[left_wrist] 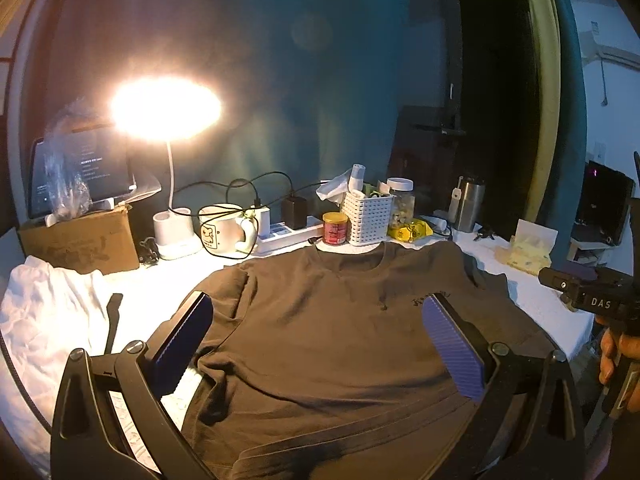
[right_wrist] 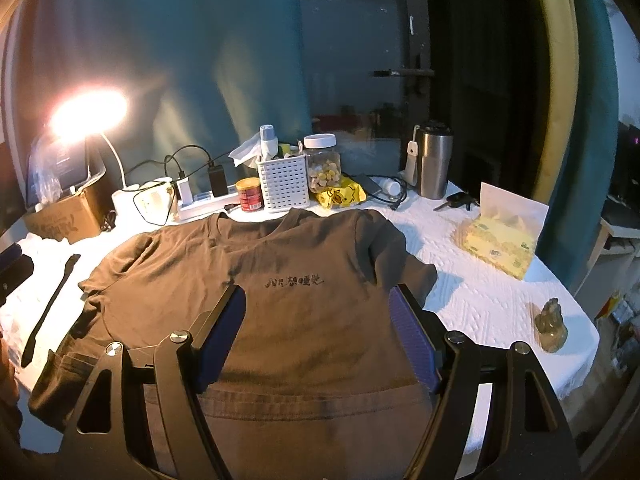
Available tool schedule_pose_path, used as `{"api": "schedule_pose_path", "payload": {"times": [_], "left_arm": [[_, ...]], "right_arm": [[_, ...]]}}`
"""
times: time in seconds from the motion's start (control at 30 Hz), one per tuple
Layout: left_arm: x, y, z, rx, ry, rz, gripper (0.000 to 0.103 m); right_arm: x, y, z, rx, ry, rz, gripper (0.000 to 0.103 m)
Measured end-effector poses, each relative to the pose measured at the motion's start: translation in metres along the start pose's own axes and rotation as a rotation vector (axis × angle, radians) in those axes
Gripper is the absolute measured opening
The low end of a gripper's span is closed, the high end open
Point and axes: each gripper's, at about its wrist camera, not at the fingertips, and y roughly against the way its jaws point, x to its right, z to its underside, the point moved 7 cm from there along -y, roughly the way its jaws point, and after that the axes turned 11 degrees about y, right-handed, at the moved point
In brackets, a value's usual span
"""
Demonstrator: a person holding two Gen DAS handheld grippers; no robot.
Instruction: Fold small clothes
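Observation:
A brown T-shirt (left_wrist: 320, 320) (right_wrist: 288, 320) lies spread flat, front up, on the white-covered table, collar toward the clutter at the back and hem at the near edge. Black lettering (right_wrist: 294, 281) marks its chest. My left gripper (left_wrist: 316, 312) hovers open over the shirt's lower left part, nothing between its blue pads. My right gripper (right_wrist: 316, 312) is also open, above the lower right part near the hem. The right gripper's body (left_wrist: 588, 300) and a hand (left_wrist: 616, 360) show at the right edge of the left wrist view.
Along the back stand a lit desk lamp (left_wrist: 166, 108), cardboard box (left_wrist: 84, 240), mug (left_wrist: 224, 228), power strip (right_wrist: 208, 202), red can (right_wrist: 249, 194), white basket (right_wrist: 283, 186), jar (right_wrist: 322, 168) and steel tumbler (right_wrist: 434, 160). A tissue pack (right_wrist: 500, 244) and a figurine (right_wrist: 551, 328) sit right. White cloth (left_wrist: 44, 320) lies left.

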Motion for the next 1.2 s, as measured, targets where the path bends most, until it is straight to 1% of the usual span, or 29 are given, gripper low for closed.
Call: {"api": "schedule_pose_path", "payload": {"times": [0.53,1.2], "left_arm": [[-0.0022,-0.0064,0.0,-0.017,0.015,0.0,0.103],[0.0003,-0.0066,-0.001,-0.018,0.009,0.0,0.103]], "right_arm": [[-0.0021,0.0035,-0.0049,-0.002,0.011,0.0,0.077],[-0.0006,0.0056,-0.0047,-0.002,0.009,0.001,0.077]]}}
